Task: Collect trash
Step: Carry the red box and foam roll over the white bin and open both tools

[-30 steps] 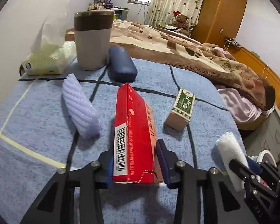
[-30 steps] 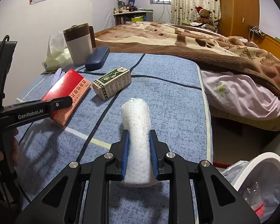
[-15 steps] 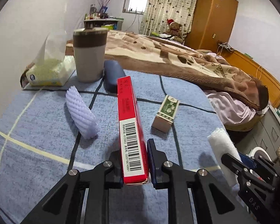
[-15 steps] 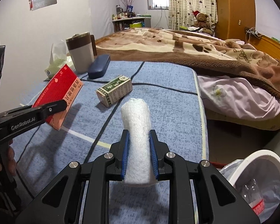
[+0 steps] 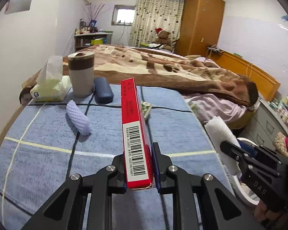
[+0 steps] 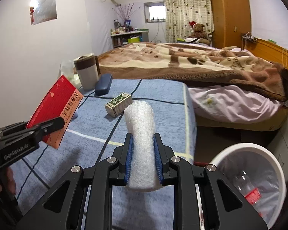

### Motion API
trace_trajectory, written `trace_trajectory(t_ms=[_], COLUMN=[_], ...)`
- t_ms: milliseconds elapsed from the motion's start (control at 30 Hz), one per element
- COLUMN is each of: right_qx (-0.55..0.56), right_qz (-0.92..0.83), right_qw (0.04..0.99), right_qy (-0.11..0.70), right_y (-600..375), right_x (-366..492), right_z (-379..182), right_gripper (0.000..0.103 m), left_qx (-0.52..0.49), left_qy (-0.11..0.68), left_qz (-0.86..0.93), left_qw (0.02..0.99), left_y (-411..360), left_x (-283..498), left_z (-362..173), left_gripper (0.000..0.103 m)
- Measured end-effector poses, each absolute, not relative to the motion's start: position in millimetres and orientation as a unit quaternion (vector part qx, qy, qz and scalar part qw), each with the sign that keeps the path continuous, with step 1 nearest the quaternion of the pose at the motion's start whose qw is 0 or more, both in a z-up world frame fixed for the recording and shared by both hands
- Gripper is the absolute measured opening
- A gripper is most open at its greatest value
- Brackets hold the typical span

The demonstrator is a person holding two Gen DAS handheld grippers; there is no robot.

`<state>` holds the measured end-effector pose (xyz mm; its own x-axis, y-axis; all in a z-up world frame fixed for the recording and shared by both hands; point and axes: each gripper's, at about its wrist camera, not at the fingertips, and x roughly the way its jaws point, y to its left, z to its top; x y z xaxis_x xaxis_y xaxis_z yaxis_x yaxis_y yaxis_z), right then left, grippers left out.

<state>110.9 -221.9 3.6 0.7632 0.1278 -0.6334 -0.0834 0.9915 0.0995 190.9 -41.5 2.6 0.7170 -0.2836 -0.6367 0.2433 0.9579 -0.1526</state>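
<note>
A: Left wrist view: red box [image 5: 135, 134] is clamped edge-up in the left tongs [image 5: 138, 169], lifted clear of the blue blanket [image 5: 44, 153]. Right side?

B: White foam roll [image 6: 141, 145] is pinched in the right tongs [image 6: 143, 164]; white bin [image 6: 248, 180] is seen low right, lined, a bottle inside.

A: Step judged: carry to bin. Next, both loads are to be swung over the rim and released. Green box [image 6: 118, 101] and purple foam sleeve [image 5: 78, 117] are left on the bed.

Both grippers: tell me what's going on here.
Trash pickup from a blue bedspread. The left gripper is shut on a flat red cardboard box, lifted off the bed. The right gripper is shut on a white foam-net roll. A white lined trash bin waits lower right.
</note>
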Motion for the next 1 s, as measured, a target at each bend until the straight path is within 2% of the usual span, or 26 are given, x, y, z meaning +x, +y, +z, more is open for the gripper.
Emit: trace_trajectory(t_ms=[533,1000], right_qx=[0.062,0.081], right_qz=[-0.007,-0.078], right_qw=[0.952,0.950], right_qy=[0.299,0.291], right_y=[-269,-322], right_x=[49,15], right_z=[22,19], right_gripper=[0.022,0.022], left_qx=[0.012,0.035], left_qy=[0.304,0.301], left_qz=[-0.218,-0.289], left_qw=[0.927,0.908], left_y=[-101,-168], left_x=[110,76], left_z=[36,35], left_gripper=[0.020,0.020])
